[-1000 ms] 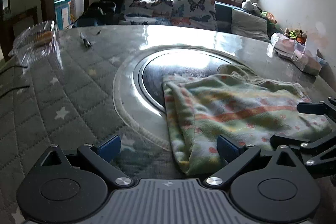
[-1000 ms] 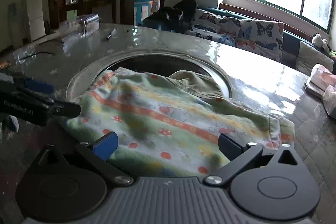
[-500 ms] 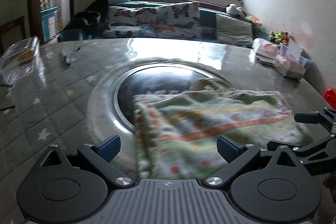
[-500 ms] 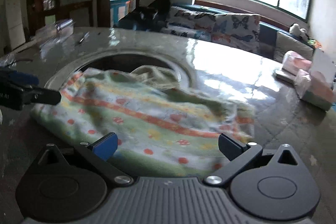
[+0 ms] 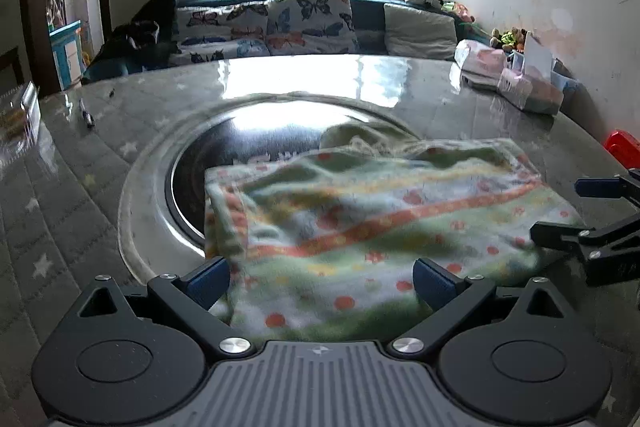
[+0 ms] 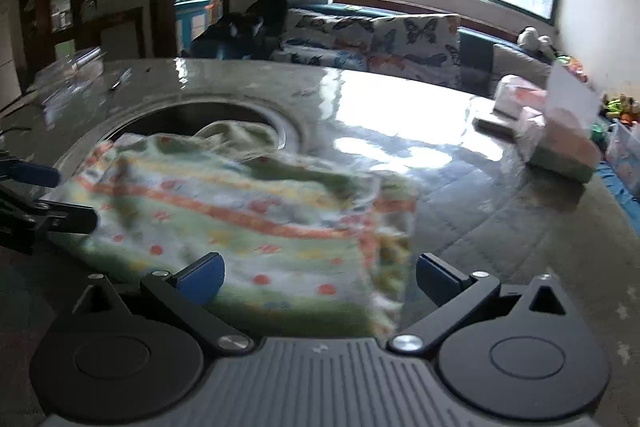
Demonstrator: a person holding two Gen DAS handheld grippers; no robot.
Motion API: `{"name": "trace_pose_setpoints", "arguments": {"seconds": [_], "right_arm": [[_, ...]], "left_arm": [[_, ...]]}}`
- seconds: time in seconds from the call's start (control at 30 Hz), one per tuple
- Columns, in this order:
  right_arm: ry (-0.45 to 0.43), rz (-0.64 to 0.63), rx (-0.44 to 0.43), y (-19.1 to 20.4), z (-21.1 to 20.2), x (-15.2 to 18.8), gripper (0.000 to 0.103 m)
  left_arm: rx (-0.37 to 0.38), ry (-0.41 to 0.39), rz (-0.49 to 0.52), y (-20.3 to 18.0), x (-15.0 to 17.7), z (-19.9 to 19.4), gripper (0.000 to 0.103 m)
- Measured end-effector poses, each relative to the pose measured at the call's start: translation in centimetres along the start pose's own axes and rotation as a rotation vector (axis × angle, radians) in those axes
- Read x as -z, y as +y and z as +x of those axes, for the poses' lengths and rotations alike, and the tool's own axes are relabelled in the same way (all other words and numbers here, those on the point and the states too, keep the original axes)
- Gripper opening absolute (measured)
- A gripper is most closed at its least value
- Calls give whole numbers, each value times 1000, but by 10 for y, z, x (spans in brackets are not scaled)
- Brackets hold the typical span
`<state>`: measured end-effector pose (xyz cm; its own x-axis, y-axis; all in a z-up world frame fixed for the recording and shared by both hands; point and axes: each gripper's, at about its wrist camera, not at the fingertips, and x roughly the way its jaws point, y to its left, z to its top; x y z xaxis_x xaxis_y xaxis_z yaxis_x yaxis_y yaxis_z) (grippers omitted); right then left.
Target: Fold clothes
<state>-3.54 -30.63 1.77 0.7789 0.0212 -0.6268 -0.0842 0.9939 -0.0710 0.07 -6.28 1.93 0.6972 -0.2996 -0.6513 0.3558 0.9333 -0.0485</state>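
Left gripper jaws spread wide, right gripper likewise wide apart, both held low, side by side

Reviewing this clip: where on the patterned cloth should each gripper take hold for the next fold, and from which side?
Probably the near hem of the cloth, at its two near corners. It lies flat with that edge nearest, and both the left gripper and right gripper are open over that edge. Come in low from the near side, the left at the left corner, the right at the folded right corner.
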Motion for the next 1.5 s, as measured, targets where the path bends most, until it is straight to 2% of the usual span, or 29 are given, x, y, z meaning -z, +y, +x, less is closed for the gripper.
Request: {"name": "trace_pose_setpoints", "arguments": {"seconds": [0.13,0.23,0.4,0.53,0.77,1.0,1.2,1.5], "right_arm": [[44,9,73,-14,8,6,103],[59,21,80,-21,8,10,103],[24,42,107,-33,3,2,103],[58,51,134,-42,13,4,103],[61,48,123,-43,13,4,103],[24,21,100,-38,10,-15,103],[28,1,98,-35,31,-34,103],[71,29,137,-47,78,-49,103]], "left_arm": [[-2,9,12,-1,-2,6,100],[-2,27,23,-3,1,10,100],[-1,5,22,-5,-8,8,100],[4,-7,27,-9,-19,14,100],[-38,63,50,-12,-18,45,101],[-38,53,41,-6,-24,41,102],[-71,42,20,6,-40,47,102],[-137,63,9,26,-57,79,102]]}}
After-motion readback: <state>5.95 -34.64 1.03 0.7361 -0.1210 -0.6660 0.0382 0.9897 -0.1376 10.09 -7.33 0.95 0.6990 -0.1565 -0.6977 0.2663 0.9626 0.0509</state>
